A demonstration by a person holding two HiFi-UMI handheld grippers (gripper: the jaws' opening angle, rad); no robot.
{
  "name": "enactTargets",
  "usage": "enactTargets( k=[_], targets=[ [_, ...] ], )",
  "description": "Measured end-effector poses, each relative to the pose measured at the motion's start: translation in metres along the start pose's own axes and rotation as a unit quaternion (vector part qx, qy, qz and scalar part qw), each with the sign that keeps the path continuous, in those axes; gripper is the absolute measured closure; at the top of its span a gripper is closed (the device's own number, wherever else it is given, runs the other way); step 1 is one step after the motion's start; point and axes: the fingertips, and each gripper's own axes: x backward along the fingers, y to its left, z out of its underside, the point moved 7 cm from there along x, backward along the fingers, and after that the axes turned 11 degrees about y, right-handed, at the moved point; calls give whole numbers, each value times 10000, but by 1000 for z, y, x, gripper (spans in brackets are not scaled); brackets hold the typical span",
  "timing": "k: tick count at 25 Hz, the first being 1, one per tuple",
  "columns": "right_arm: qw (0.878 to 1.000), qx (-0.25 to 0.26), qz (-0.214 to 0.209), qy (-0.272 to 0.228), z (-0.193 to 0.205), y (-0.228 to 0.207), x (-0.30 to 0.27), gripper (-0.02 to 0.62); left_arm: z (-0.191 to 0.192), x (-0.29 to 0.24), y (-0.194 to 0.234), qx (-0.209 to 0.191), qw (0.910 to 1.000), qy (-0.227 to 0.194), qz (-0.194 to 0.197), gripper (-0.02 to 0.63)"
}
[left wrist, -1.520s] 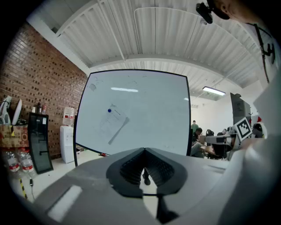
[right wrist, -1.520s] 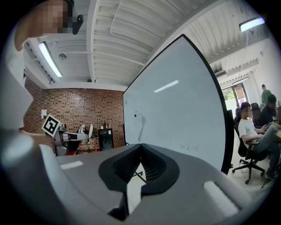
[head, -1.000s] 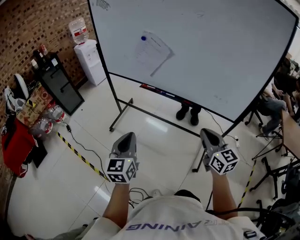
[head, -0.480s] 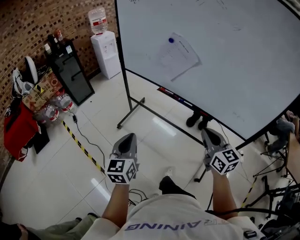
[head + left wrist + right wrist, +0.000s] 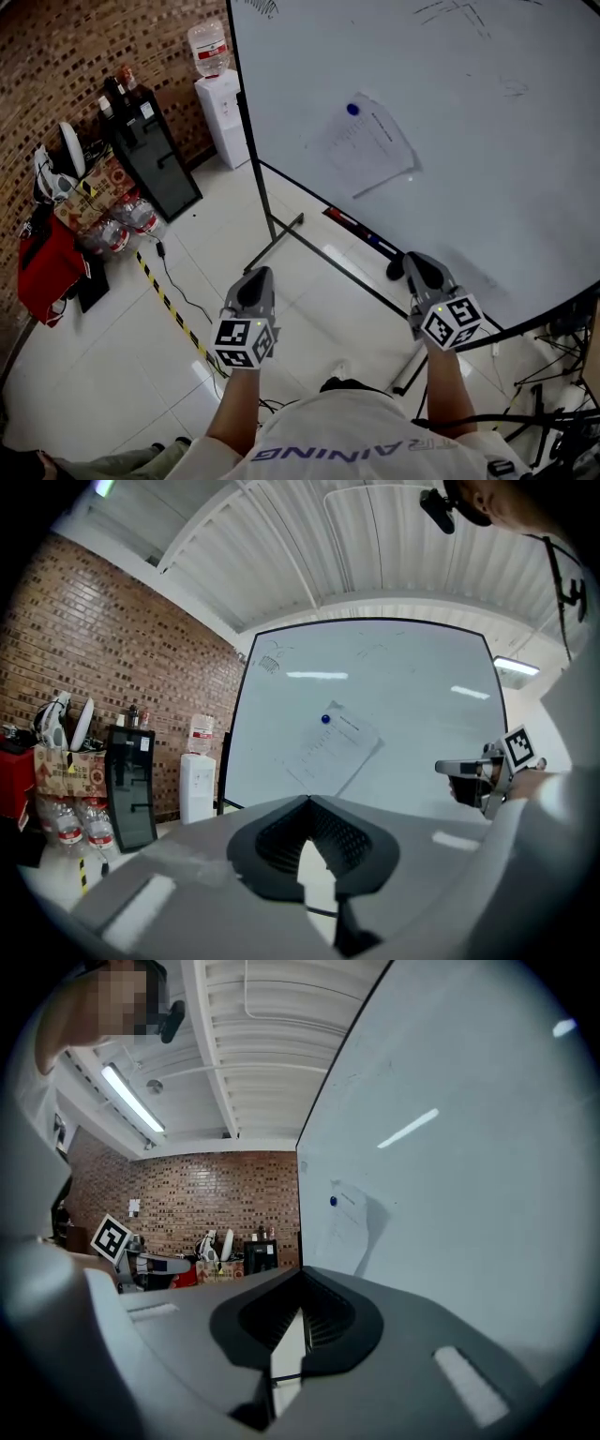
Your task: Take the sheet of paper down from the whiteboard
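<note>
A white sheet of paper (image 5: 370,145) hangs tilted on the whiteboard (image 5: 487,122), pinned at its top corner by a blue magnet (image 5: 352,109). My left gripper (image 5: 255,277) and right gripper (image 5: 418,263) are held level in front of me, both shut and empty, well short of the board. In the left gripper view the paper (image 5: 334,752) is straight ahead past the shut left gripper (image 5: 307,801), and the right gripper (image 5: 466,767) shows at the right. From the right gripper (image 5: 301,1279) the paper (image 5: 352,1211) appears edge-on, up the board to the left.
The whiteboard's stand leg (image 5: 277,242) and marker tray (image 5: 362,231) lie ahead at floor level. At the brick wall stand a water dispenser (image 5: 221,105), a black cabinet (image 5: 152,161), water bottles (image 5: 124,225) and a red bag (image 5: 47,267). Striped tape (image 5: 171,307) crosses the floor.
I have walked closer to the whiteboard: it and the paper loom larger and sit further right in the head view. Both grippers stayed shut and level.
</note>
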Motion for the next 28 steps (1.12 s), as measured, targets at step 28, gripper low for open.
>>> enactTargets(
  k=[28],
  targets=[
    [9817, 21, 1650, -948, -96, -88, -73, 588, -168, -242, 11, -1393, 9716, -509, 1843, 603]
  ],
)
